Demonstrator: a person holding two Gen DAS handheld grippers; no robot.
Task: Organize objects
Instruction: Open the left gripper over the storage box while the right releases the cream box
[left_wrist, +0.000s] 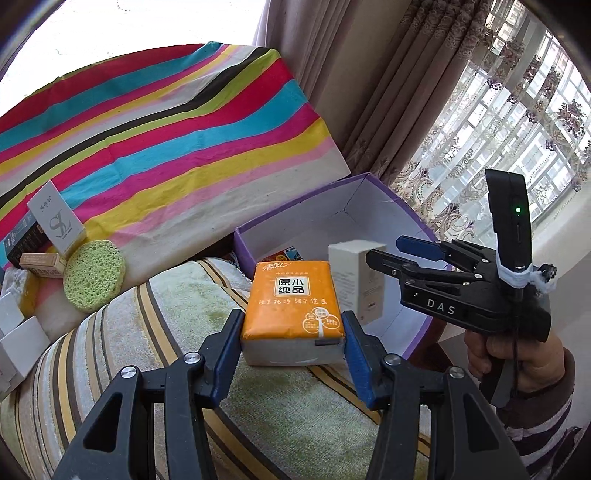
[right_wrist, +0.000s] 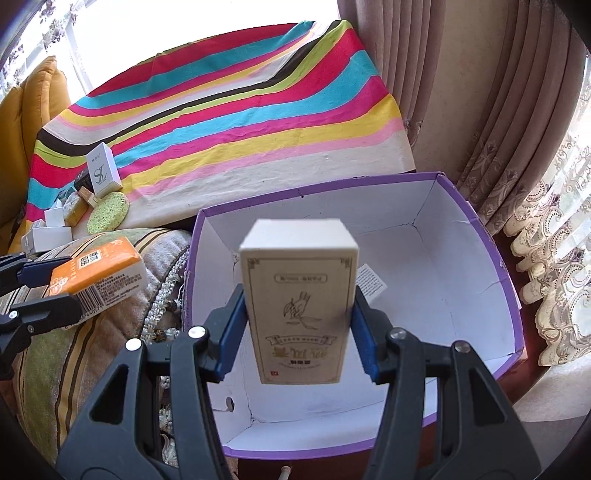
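Observation:
My left gripper (left_wrist: 291, 332) is shut on an orange tissue pack (left_wrist: 293, 302) and holds it above the striped sofa arm, beside the purple box (left_wrist: 247, 254). It also shows in the right wrist view (right_wrist: 96, 277). My right gripper (right_wrist: 297, 332) is shut on a tall beige carton (right_wrist: 299, 306) and holds it over the open purple box (right_wrist: 509, 295) with a white inside. The right gripper (left_wrist: 384, 254) and the carton (left_wrist: 356, 280) also show in the left wrist view, over the box.
A rainbow-striped cloth (left_wrist: 166, 129) covers the seat behind. On it at the left stand a white SL carton (left_wrist: 55, 218), a green round sponge (left_wrist: 94, 275) and several small boxes (right_wrist: 55, 221). Curtains (left_wrist: 424, 110) hang at the right. A small item (left_wrist: 286, 254) lies inside the box.

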